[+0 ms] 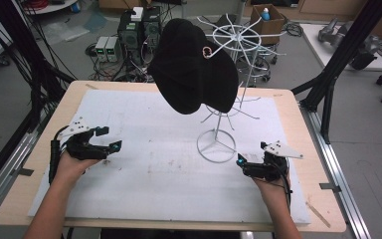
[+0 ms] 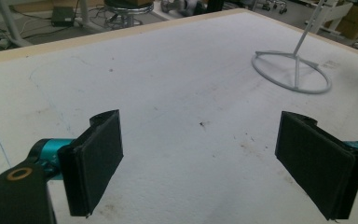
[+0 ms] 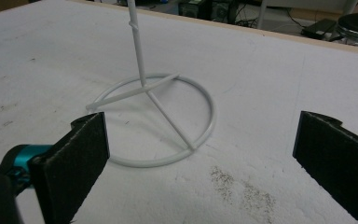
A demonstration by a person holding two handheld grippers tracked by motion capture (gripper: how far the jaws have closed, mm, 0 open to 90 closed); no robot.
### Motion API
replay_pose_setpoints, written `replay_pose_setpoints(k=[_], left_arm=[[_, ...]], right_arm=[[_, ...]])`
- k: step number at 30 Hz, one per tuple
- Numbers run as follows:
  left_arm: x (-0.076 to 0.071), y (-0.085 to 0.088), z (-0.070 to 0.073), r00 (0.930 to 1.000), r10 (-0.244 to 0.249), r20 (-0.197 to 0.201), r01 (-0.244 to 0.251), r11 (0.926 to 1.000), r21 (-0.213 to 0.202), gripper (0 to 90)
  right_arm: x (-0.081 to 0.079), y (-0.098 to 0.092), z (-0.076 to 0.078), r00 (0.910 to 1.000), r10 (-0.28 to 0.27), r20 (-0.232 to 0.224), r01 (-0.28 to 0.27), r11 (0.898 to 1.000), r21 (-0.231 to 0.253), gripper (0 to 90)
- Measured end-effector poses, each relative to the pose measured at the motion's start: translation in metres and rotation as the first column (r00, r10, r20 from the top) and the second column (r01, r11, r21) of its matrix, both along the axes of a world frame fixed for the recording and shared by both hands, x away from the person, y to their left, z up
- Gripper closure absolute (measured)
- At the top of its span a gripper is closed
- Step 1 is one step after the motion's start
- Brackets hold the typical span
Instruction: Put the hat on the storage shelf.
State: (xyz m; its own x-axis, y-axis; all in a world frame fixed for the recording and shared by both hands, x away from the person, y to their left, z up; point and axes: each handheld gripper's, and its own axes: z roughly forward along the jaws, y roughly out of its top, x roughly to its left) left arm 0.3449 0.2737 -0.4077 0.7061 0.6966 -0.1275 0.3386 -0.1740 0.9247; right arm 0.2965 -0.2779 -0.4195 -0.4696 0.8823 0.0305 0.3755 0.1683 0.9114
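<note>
A black cap (image 1: pixel 194 67) hangs on a white wire rack (image 1: pixel 218 119) that stands right of the table's middle. The rack's ring base (image 1: pixel 216 145) rests on the white mat (image 1: pixel 149 164). My left gripper (image 1: pixel 108 139) sits at the left of the mat, open, with nothing between its pads (image 2: pixel 95 163). The ring base (image 2: pixel 291 74) lies far ahead of it to the right. My right gripper (image 1: pixel 240 163) rests just right of the base, open and empty. Its pads (image 3: pixel 74 163) frame the ring base (image 3: pixel 154 119) and the rack's upright pole (image 3: pixel 137 44).
The wooden table (image 1: pixel 301 119) carries the mat. A black frame post (image 1: pixel 335 64) rises at the right edge, and cables hang at the left. Computers, a box and a chair stand on the floor beyond the table.
</note>
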Motion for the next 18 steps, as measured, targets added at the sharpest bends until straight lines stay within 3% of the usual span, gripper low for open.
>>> replay_pose_setpoints(k=[9,18], left_arm=[[0.0006,-0.0008,-0.0008,1.0,-0.006,-0.004,0.006,1.0,0.003,15.3],[0.0017,-0.0032,-0.0035,0.9994,0.012,-0.033,-0.011,0.9997,0.024,15.7]], right_arm=[[0.0009,-0.0005,0.0,1.0,0.001,0.007,-0.001,1.0,0.0,2.5],[0.0,-0.0002,0.0005,1.0,0.0,0.006,0.0,1.0,-0.002,2.5]])
